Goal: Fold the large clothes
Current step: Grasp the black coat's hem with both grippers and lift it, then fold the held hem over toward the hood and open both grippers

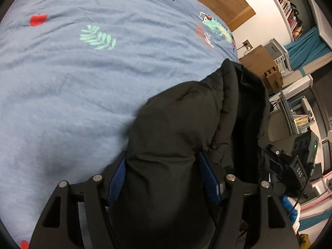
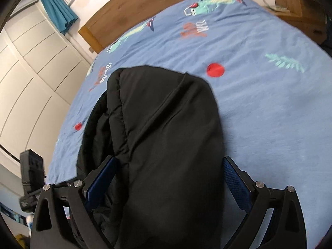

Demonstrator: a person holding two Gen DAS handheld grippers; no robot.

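While both claws, left claw (image 1: pixel 164 178) and right claw (image 2: pixel 169 181), pinch the bunched black jacket (image 2: pixel 166 124) over the bed (image 1: pixel 83 83), spreading and folding remain undone.

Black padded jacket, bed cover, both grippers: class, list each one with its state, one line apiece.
Black padded jacket: bunched, not yet folded flat, carried above the bed between both grippers.
Left gripper: shut on the jacket, both blue pads pressed against the fabric.
Right gripper: jaws wide, jacket bulk between them; whether the pads press it is unclear.
Blue printed bed cover: spread over the bed, lightly wrinkled.
Teal curtain: gathered to one side.
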